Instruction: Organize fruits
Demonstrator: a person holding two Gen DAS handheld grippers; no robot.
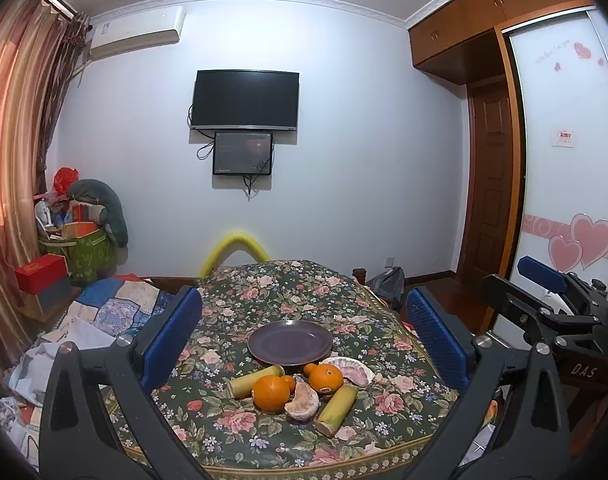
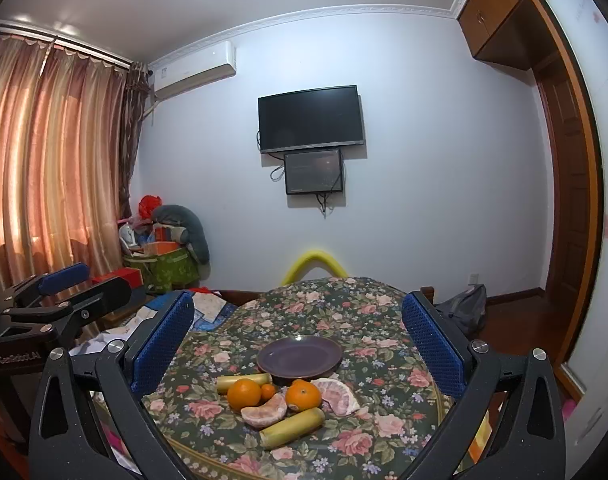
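Left wrist view looks across a round table (image 1: pixel 264 292) covered in a dark floral cloth. The left gripper (image 1: pixel 304 340) is released, its blue pads spread wide to either side of the view with nothing between them. A purple plate (image 1: pixel 290 342) sits bare near the middle of the table. Just in front of it, on the near side, the fruit lies in a tight cluster. A large orange (image 1: pixel 271 393) sits at the near left, and a second orange (image 1: pixel 326 378) lies to its right, close to the plate's rim. Two small mandarins (image 1: pixel 289 383) nestle between and behind the oranges. One peeled pomelo segment (image 1: pixel 303 402) lies at the near centre, touching the left orange; another, paler pomelo piece (image 1: pixel 350 369) rests at the far right of the cluster. A sugarcane section (image 1: pixel 256 380) lies at the left, behind the left orange, and a second sugarcane section (image 1: pixel 337 409) lies slanted at the near right. At the right edge of this view the other tool shows from the side.

Right wrist view shows the same layout from slightly further right. The right gripper (image 2: pixel 298 346) is likewise released, pads wide apart and holding nothing, above the table's near edge. A wall-mounted television (image 2: pixel 310 118) hangs on the far wall, and curtains (image 2: pixel 52 152) fill the left.
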